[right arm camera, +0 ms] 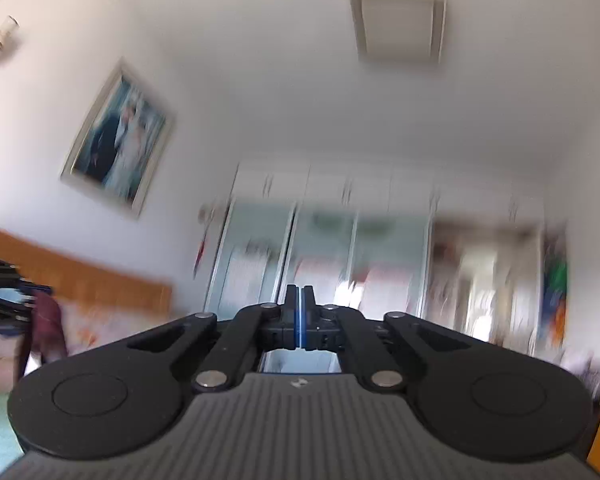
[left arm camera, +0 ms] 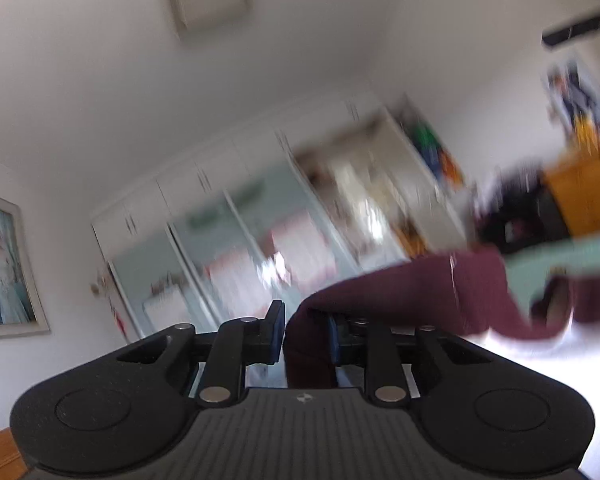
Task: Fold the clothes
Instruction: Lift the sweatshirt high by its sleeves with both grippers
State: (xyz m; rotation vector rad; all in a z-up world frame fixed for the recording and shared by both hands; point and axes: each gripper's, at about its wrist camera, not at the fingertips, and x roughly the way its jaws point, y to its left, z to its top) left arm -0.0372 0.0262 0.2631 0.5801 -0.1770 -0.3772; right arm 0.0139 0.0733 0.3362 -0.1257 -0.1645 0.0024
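Observation:
A maroon garment (left arm camera: 440,292) is bunched between the fingers of my left gripper (left arm camera: 306,320), whose blue pads close on the fold. From there the cloth stretches up and away to the right, blurred, and its far end hangs in front of a teal surface (left arm camera: 572,250). My right gripper (right arm camera: 300,304) points slightly upward at the room with its blue pads pressed together and nothing visible between them. At the far left of the right wrist view, the left gripper (right arm camera: 4,300) shows as a dark blur, with maroon cloth (right arm camera: 48,320) hanging below it.
A white wardrobe with sliding glass doors (right arm camera: 360,264) fills the far wall. A framed picture (right arm camera: 118,136) hangs above a wooden headboard (right arm camera: 80,276). Orange wooden furniture (left arm camera: 584,188) stands at the right. A square ceiling light (right arm camera: 398,20) is overhead.

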